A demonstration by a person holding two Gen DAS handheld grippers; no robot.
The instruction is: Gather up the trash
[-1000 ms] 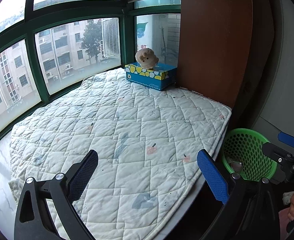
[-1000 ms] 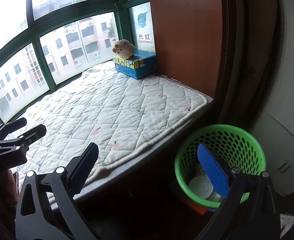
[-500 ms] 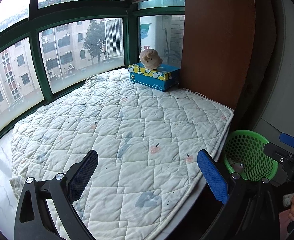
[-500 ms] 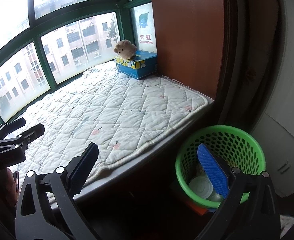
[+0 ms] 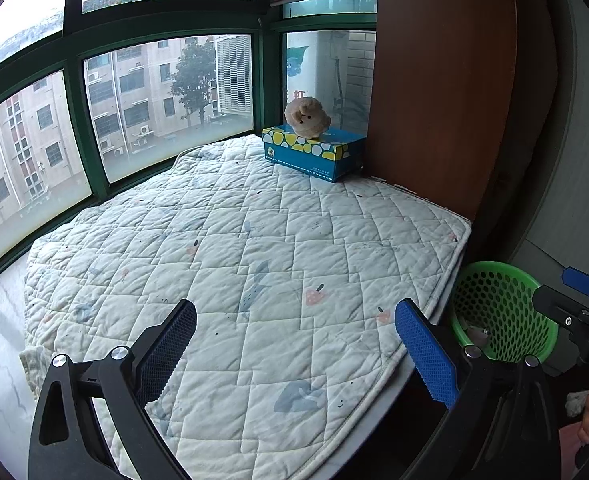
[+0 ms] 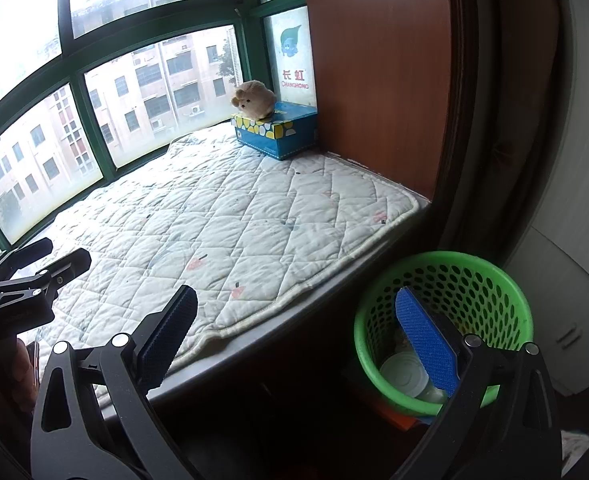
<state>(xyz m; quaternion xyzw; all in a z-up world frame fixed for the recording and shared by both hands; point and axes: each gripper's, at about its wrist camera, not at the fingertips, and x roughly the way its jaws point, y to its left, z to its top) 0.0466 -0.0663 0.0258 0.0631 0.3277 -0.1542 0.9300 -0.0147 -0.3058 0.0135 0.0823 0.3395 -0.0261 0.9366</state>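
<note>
A quilted mat (image 5: 254, 264) lies on the window ledge, directly before the window panes (image 5: 166, 92). A tissue box (image 5: 314, 154) rests on the far right corner of the mat, beside a wooden panel (image 5: 442, 80). A plush toy (image 5: 307, 117) sits on top of the box. A perforated basket (image 6: 446, 320) stands on the floor, below and right of the mat's near edge. Round lids (image 6: 404, 374) lie inside the basket.

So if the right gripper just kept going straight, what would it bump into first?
Probably the front edge of the window seat, just beside the green basket. The right gripper is open and empty; depth is hard to judge here.
</note>
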